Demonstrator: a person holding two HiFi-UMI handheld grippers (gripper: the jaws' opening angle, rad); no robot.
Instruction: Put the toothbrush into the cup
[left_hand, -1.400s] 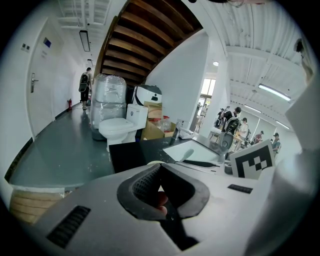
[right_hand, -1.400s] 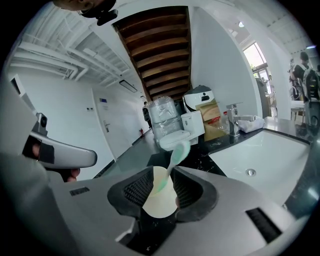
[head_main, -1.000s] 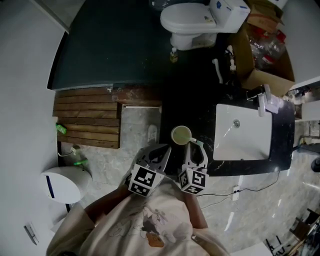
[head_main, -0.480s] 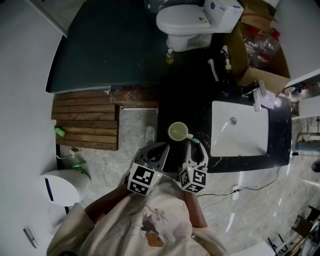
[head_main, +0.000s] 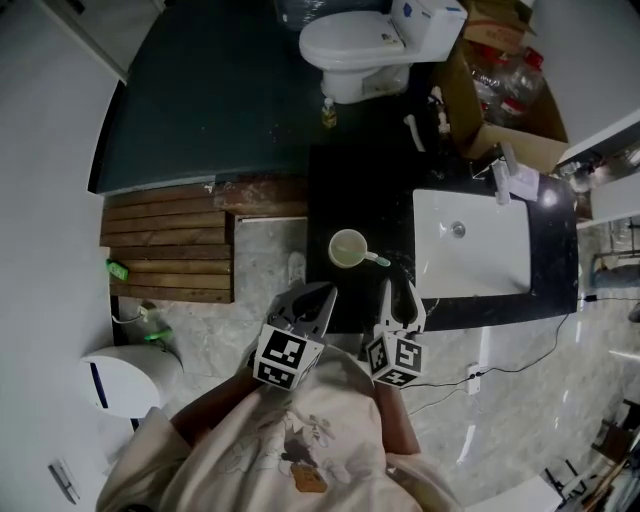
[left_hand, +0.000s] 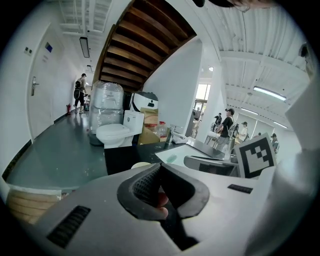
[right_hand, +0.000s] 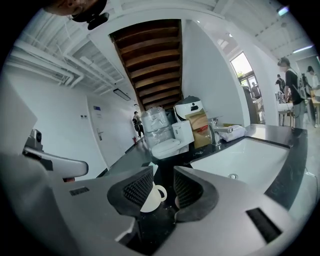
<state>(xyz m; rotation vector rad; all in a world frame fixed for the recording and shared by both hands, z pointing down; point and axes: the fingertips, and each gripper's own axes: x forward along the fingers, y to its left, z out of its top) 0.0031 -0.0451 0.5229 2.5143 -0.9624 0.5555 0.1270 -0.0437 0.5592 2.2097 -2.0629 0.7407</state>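
A pale cup (head_main: 347, 248) stands on the black counter (head_main: 370, 190), left of the sink. A green toothbrush (head_main: 378, 260) leans out of the cup's rim toward the lower right. My right gripper (head_main: 398, 297) hovers just short of the cup, open, with nothing between its fingers. In the right gripper view the cup (right_hand: 150, 197) shows through the gap between the pads. My left gripper (head_main: 322, 297) is shut and empty at the counter's near edge, left of the cup. Only the cup's rim (left_hand: 140, 165) shows above its jaws in the left gripper view.
A white sink (head_main: 470, 245) is set into the counter right of the cup, with a tap (head_main: 505, 175) behind it. A toilet (head_main: 350, 45) and cardboard boxes (head_main: 500, 80) stand beyond. Wooden slats (head_main: 170, 245) lie to the left. People stand far off.
The right gripper has drawn back from the cup and opened. The toothbrush, which was at its tips, now rests in the cup. The left gripper has barely moved.
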